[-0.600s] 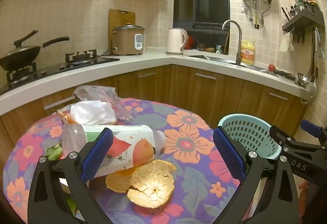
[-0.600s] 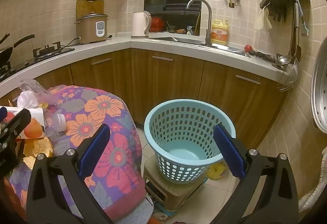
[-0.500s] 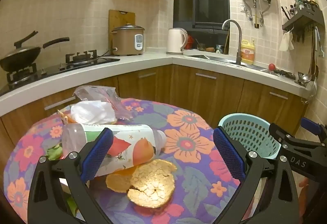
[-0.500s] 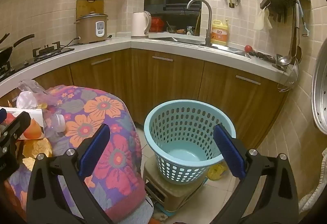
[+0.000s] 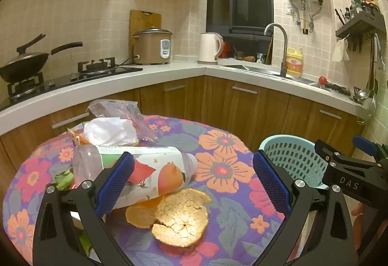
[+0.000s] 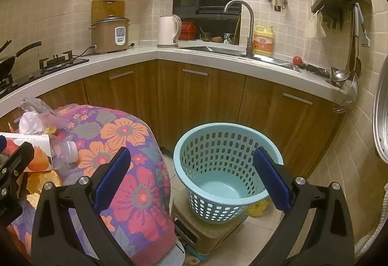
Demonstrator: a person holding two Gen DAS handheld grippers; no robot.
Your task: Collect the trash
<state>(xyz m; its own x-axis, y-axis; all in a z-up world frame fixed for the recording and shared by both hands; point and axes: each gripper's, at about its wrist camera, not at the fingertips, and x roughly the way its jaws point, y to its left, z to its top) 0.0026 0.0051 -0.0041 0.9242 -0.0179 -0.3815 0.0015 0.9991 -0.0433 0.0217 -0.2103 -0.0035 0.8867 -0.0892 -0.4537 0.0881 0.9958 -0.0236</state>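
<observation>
Left gripper (image 5: 192,180) wide open, empty, above peel (image 5: 180,218) and labelled bottle (image 5: 135,173) on table (image 5: 225,169). Right gripper (image 6: 191,178) wide open, empty, marked "DAS", facing basket (image 6: 225,169). Bottle label unreadable.

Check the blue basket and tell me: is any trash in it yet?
No. In the right wrist view the blue basket shows only its bare bottom, while the orange peel lies on the table.

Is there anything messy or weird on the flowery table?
Yes. A plastic bottle lies tipped on its side, broken orange peel sits in front of it, and crumpled wrappers are piled behind. The blue basket beside the table looks empty, so none of it is binned yet.
</observation>
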